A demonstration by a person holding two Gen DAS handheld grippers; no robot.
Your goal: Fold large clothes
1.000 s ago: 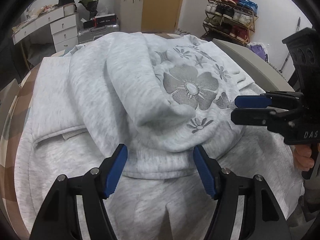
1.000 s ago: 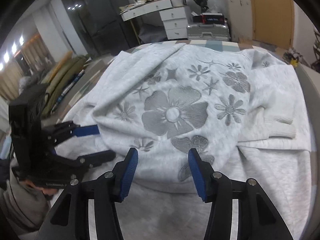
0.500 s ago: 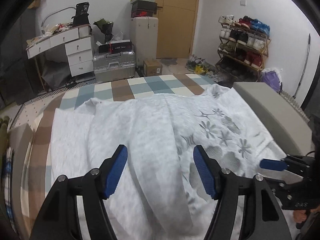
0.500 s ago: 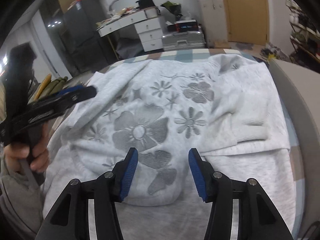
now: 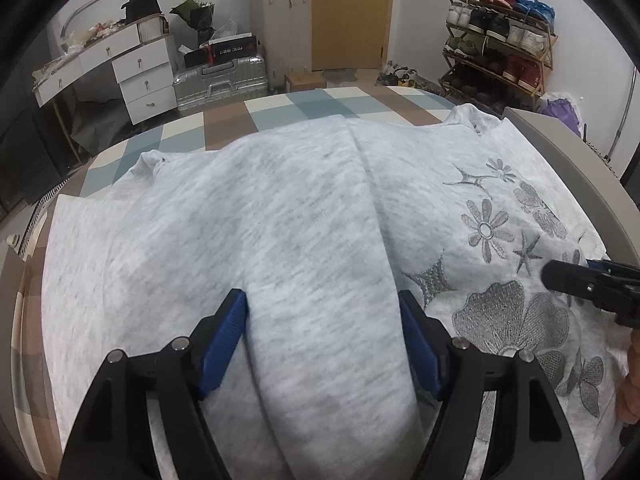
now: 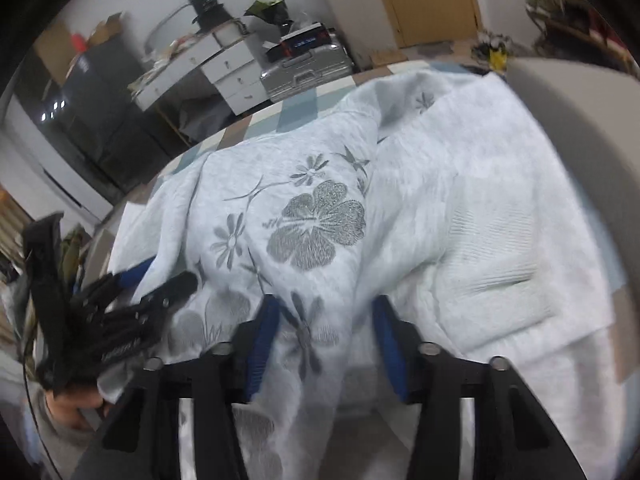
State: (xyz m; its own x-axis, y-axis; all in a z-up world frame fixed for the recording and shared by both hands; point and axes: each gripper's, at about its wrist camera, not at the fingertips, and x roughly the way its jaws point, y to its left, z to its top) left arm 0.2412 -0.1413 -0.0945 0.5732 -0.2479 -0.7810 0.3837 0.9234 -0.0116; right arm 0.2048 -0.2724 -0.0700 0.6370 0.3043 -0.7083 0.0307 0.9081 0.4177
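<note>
A large light grey sweatshirt point(image 5: 280, 216) with grey embroidered flowers point(image 5: 508, 320) lies on a checked bed cover. My left gripper point(image 5: 324, 336) is open, its blue pads on either side of a raised fold of the fabric. My right gripper point(image 6: 324, 340) is open too, with a ridge of flowered fabric point(image 6: 316, 228) running between its pads. Each gripper shows in the other's view: the right at the right edge point(image 5: 580, 280), the left at the lower left point(image 6: 152, 288). A ribbed cuff point(image 6: 496, 248) lies to the right.
The checked bed cover point(image 5: 280, 108) shows beyond the sweatshirt. A grey padded edge point(image 5: 572, 148) runs along the right. Behind are white drawers point(image 5: 140, 76), a silver suitcase point(image 5: 220, 80), a wooden door point(image 5: 348, 12) and a shoe rack point(image 5: 500, 32).
Both grippers moved forward over the sweatshirt and dropped closer to it. The fabric now rises between each pair of pads. The right wrist view has tilted and blurred.
</note>
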